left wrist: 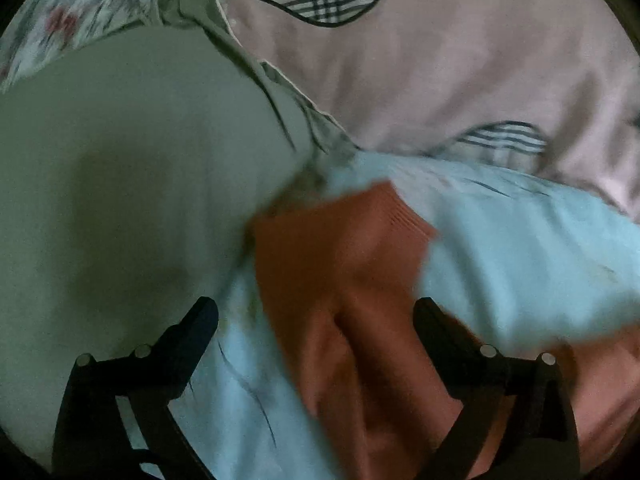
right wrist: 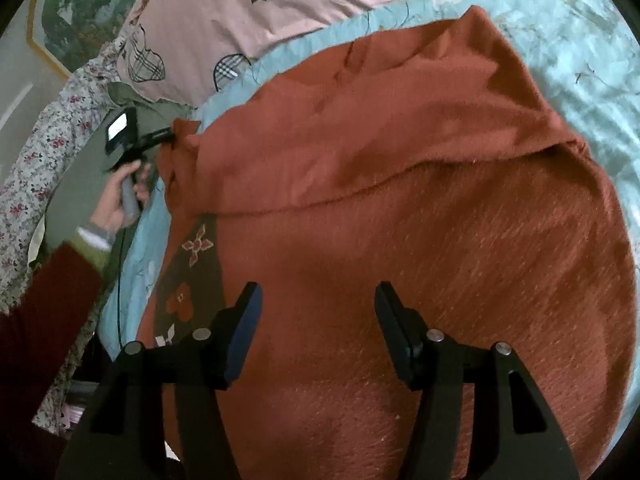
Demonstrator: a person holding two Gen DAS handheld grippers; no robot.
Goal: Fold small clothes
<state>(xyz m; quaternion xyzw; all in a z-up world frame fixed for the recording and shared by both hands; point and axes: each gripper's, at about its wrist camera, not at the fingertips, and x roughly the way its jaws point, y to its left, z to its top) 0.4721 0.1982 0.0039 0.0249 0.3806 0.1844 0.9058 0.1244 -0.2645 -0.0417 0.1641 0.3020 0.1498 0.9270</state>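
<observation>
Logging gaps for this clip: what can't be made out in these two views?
- Left wrist view: motion blur smears the orange garment; its fold edges are unreadable.
- Right wrist view: the left gripper is small and far off; its tips meet the garment's corner, grip unclear.
- Right wrist view: the garment's near hem is cut off by the bottom edge and the right gripper.
- Blue quilt: largely covered by the garment.

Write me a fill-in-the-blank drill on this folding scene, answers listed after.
1. The garment being folded is ____ in colour.
2. It lies on a light ____ quilt.
3. The right tongs stand ____ above it.
4. The pink sheet carries plaid ____ shapes.

Missing words: rust-orange; blue; open; heart
</observation>
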